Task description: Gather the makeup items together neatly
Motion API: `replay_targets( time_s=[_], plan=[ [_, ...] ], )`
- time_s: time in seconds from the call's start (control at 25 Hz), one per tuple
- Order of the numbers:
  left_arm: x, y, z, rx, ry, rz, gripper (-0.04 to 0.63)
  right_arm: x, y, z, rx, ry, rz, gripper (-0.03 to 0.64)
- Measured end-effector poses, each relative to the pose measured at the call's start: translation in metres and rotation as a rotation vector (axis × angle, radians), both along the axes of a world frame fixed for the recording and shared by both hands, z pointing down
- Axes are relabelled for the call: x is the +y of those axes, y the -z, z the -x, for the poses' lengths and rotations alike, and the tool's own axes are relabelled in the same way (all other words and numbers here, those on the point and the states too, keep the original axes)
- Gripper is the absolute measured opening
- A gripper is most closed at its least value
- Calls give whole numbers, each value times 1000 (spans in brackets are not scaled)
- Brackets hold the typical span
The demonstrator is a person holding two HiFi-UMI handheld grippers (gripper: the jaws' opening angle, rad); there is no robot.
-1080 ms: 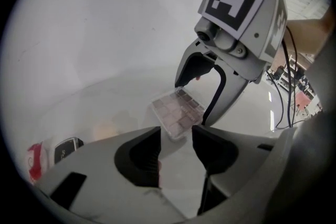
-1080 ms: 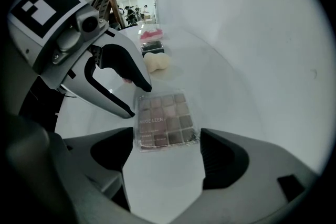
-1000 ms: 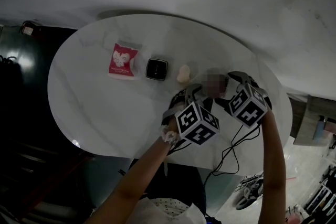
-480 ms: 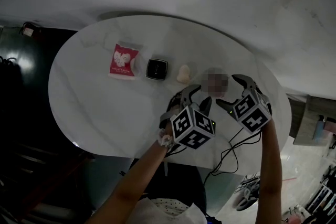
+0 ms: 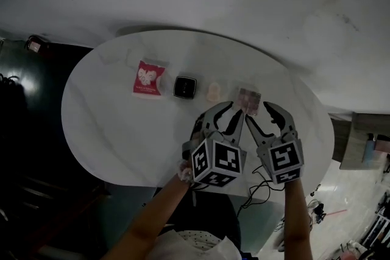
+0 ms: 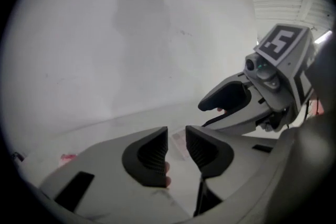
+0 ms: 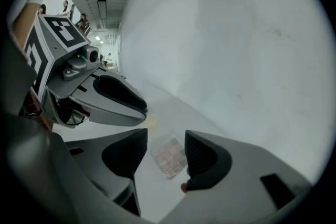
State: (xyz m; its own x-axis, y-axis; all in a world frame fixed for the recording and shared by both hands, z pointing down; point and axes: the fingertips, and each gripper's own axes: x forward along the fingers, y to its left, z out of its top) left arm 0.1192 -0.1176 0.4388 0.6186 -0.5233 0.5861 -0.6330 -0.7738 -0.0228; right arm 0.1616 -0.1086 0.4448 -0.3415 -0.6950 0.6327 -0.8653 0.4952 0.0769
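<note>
marble table point(image 5: 103, 112), white wall point(image 6: 105, 34), l gripper point(image 6: 177, 138), r gripper point(image 7: 166, 139), jaws just narrowed, apart, empty

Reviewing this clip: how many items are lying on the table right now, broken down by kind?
Red packet: 1
Black square case: 1
Beige sponge: 1
Clear palette: 1
Total: 4

Dim, grey light; dark fisheye corners, soft blur in gripper views
</note>
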Motion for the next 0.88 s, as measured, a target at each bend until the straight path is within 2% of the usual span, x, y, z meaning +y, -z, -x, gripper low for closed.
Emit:
replay_targets(
  time_s=[0.12, 0.2, 0.36, 0.56, 0.88],
  plan=[
    [-2, 23, 8, 48, 38, -42, 110, -2, 30, 9, -72, -135, -134, 188],
    [-1, 35, 15, 76, 56, -60, 104, 1, 45, 11, -138, -244, -184, 151],
    [3, 55, 31, 126, 106, -82, 81, 10, 74, 10, -277, -455, -274, 28],
    [11, 75, 48, 176, 149, -104, 31, 21, 99, 26, -381, -552, -325, 17],
    [23, 89, 74, 195, 192, -120, 15, 41, 98, 44, -381, -611, -306, 9]
  ],
)
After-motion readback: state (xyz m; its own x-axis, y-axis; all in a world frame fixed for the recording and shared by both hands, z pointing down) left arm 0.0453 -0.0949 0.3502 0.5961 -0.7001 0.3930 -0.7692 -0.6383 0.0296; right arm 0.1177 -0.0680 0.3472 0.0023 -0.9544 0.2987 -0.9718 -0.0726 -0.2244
